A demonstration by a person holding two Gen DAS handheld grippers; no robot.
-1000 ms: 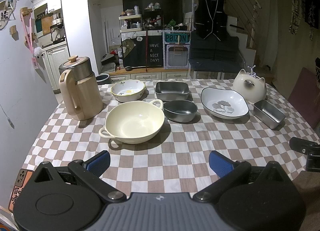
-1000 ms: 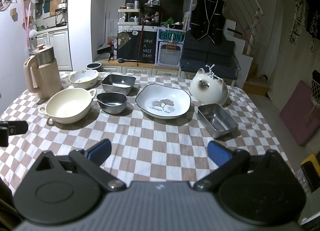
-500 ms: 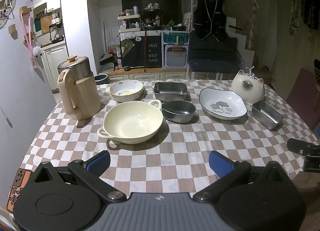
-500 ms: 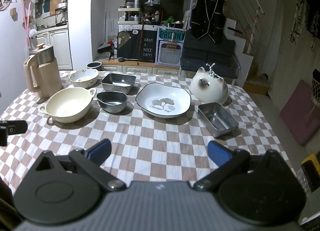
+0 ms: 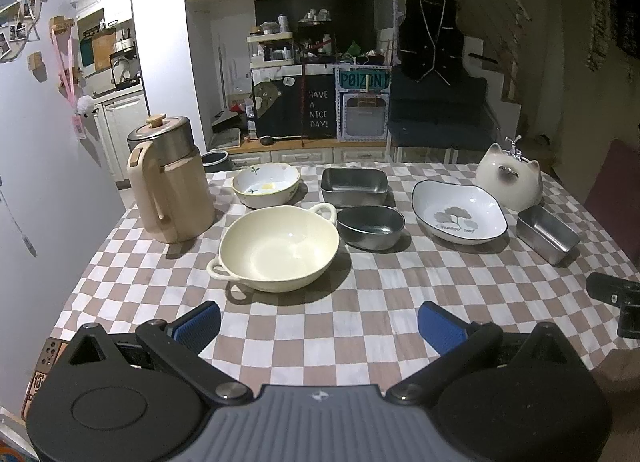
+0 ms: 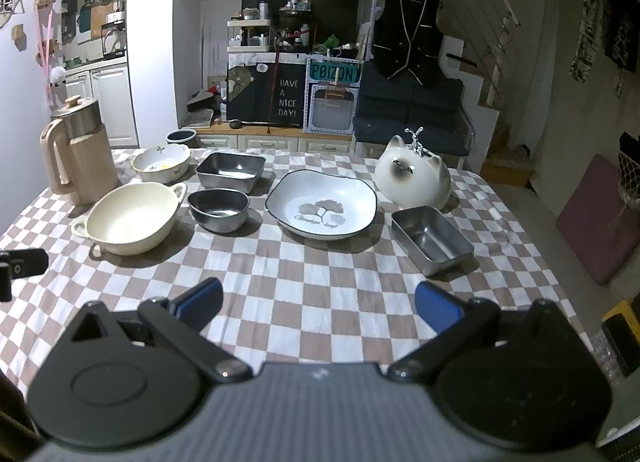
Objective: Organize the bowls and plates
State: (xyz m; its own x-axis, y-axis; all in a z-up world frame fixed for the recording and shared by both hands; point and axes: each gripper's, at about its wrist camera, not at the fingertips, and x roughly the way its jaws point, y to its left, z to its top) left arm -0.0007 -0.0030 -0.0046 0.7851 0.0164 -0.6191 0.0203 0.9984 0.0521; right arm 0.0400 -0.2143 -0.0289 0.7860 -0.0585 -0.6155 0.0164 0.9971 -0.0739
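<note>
A cream two-handled bowl (image 5: 279,248) (image 6: 130,218) sits nearest on the checked tablecloth (image 5: 360,314). Behind it are a small floral bowl (image 5: 265,184) (image 6: 161,162), a square steel tray (image 5: 354,186) (image 6: 231,171) and a dark metal bowl (image 5: 371,227) (image 6: 218,209). To the right lie a white leaf-pattern plate (image 5: 459,210) (image 6: 322,209) and a steel loaf tin (image 5: 547,233) (image 6: 431,240). My left gripper (image 5: 320,324) hangs open over the near table edge, below the cream bowl. My right gripper (image 6: 318,308) is open too, short of the white plate. Both hold nothing.
A beige kettle jug (image 5: 170,182) (image 6: 78,152) stands at the table's left. A white cat-shaped pot (image 5: 510,178) (image 6: 412,176) sits at the back right. Each gripper shows as a black tip at the other view's side edge. Cabinets and a sofa lie beyond.
Both grippers barely shifted; the left view drifted slightly back and then forward. Nothing on the table moved, and both sets of fingers stayed open.
</note>
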